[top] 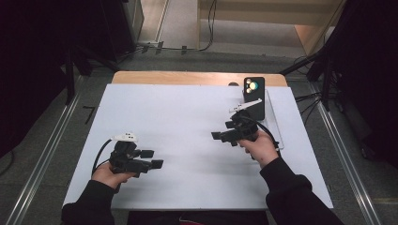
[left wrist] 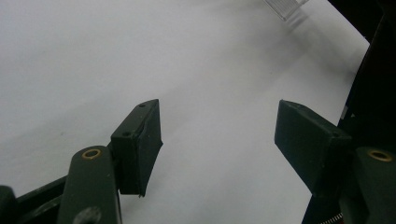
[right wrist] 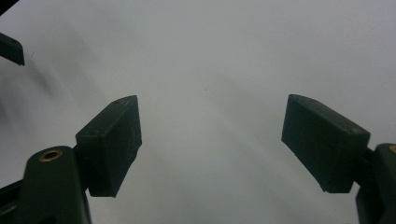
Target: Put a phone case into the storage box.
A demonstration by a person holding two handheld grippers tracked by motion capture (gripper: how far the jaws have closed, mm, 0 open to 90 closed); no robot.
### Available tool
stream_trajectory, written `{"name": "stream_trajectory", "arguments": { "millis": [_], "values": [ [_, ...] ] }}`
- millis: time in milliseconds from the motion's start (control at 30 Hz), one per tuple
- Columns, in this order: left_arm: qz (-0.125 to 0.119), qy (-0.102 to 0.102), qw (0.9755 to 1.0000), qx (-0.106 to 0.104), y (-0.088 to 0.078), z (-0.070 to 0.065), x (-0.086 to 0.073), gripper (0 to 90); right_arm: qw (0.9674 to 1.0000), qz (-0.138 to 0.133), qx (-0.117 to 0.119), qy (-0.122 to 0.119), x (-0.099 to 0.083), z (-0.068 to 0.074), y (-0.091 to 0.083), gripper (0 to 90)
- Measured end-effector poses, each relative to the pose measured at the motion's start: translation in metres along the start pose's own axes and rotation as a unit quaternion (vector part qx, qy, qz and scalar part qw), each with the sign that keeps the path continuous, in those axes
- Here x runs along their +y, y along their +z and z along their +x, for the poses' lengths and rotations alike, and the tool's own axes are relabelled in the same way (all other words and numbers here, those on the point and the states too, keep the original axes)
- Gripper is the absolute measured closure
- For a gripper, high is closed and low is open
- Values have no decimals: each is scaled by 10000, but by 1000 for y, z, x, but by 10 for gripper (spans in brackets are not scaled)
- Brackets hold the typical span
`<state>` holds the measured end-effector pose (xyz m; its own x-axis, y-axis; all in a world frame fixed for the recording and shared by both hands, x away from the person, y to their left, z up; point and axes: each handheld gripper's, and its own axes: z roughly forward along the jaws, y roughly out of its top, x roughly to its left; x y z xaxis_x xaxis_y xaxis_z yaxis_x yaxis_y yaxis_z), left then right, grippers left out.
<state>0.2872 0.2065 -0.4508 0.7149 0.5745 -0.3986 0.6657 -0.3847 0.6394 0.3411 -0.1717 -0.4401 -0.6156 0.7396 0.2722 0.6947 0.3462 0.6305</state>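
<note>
High view: both tools spread and empty, left tool (top: 157, 158) near table (top: 187, 108) front edge, right tool (top: 216, 136) by phone (top: 254, 97)

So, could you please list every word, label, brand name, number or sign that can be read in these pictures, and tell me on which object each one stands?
None: no readable text stands on anything.
The black phone on its clear stand shows its back, with camera lenses and no legible logo.
The white table is blank.
The left gripper and the right gripper have plain black jaws without markings.
</note>
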Motion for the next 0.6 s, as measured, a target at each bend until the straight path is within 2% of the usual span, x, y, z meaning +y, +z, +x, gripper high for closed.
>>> {"name": "stream_trajectory", "arguments": {
  "millis": [200,467,600],
  "values": [
    [4,22,10000,-4,0,1,-1,317,9999,-12,123,-10,-9,6,0,188],
    [84,74,9999,-32,2,0,-2,316,9995,90,206,-218,-23,10,-3,188],
    [103,111,9999,-30,3,-1,-2,316,9993,120,266,-219,-30,10,-7,188]
  ]
}}
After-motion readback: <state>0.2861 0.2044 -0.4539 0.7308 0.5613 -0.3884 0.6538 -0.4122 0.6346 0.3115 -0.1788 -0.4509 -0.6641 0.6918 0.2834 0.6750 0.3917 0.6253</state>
